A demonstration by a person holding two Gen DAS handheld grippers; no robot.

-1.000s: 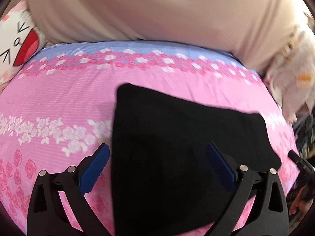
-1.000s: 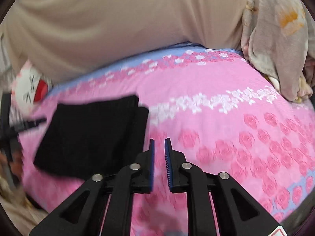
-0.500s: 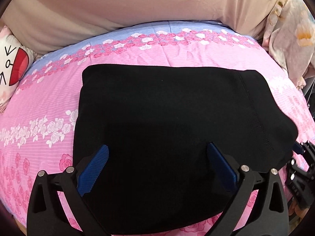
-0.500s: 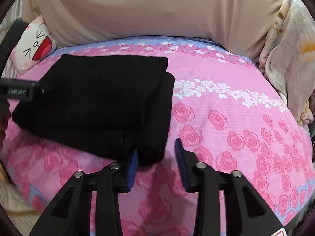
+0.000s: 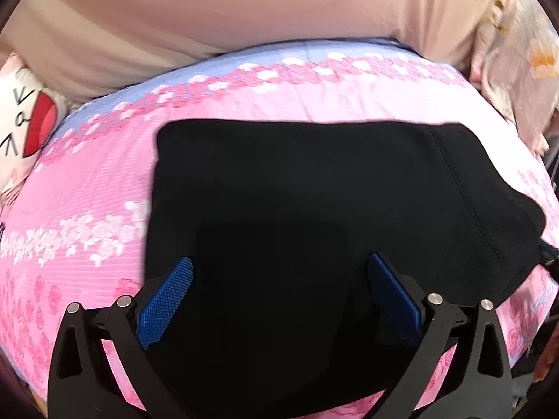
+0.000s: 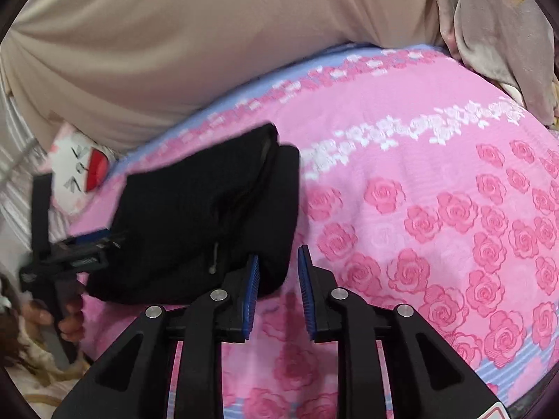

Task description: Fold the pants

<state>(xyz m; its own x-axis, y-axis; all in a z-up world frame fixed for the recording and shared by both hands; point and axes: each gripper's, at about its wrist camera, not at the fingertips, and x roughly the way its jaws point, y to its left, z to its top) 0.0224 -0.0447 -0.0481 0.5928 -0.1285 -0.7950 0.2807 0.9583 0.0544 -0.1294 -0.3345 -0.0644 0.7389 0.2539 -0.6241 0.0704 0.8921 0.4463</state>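
The black pants (image 5: 314,202) lie folded into a thick rectangle on the pink rose bedspread (image 5: 87,181). My left gripper (image 5: 279,269) is wide open just above the near edge of the pants, holding nothing. In the right wrist view the folded pants (image 6: 209,209) sit left of centre. My right gripper (image 6: 277,262) is partly open beside the pants' near right corner, empty. The left gripper (image 6: 87,241) shows at the pants' left side in that view.
A beige cushion or headboard (image 5: 244,10) rises behind the bed. A white cartoon cat pillow (image 5: 24,129) lies at the left. A floral blanket (image 6: 489,35) is heaped at the right. The bedspread (image 6: 436,209) stretches to the right of the pants.
The left gripper has backed slightly off the pants, still open. The right gripper has drawn back and swung right; the pants' right end now looks bunched and lifted.
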